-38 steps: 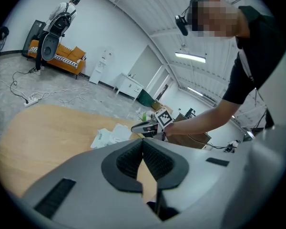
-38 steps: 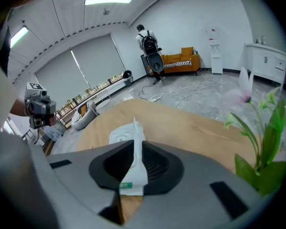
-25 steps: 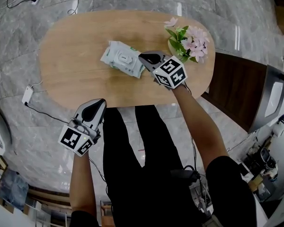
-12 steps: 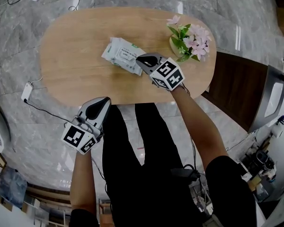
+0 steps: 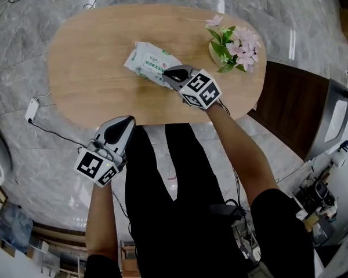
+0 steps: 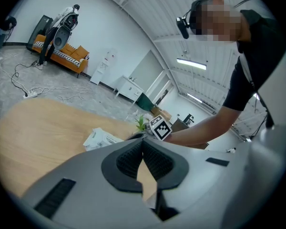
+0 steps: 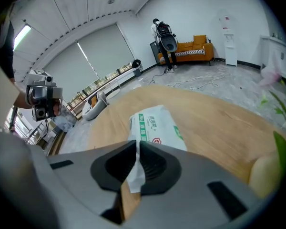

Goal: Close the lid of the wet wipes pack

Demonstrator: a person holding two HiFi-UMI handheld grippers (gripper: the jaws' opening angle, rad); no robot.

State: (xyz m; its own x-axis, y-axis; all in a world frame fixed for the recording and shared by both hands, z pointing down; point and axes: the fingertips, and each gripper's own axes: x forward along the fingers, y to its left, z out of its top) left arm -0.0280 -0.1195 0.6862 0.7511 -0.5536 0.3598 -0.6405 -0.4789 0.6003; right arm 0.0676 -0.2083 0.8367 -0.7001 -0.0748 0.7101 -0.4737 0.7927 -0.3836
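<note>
The wet wipes pack (image 5: pixel 147 61), white with green print, lies on the oval wooden table (image 5: pixel 87 57) left of centre. My right gripper (image 5: pixel 170 73) is at the pack's near right corner and is shut on its crimped white edge. In the right gripper view the pack (image 7: pixel 155 123) stretches away from the right gripper (image 7: pixel 137 148), printed face up, and no lid shows. My left gripper (image 5: pixel 117 127) hangs shut and empty just off the table's near edge. From the left gripper (image 6: pixel 143 144) the pack (image 6: pixel 97 138) lies far across the table.
A pot of pink flowers (image 5: pixel 232 44) stands on the table right of the pack, close behind my right gripper. A dark cabinet (image 5: pixel 284 106) is beyond the table's right end. A power strip (image 5: pixel 30 110) and cables lie on the marble floor at left.
My right gripper has moved up and left onto the pack's near corner and now pinches its edge. The pack has shifted slightly, showing print where its lid showed. The left gripper has hardly moved.
</note>
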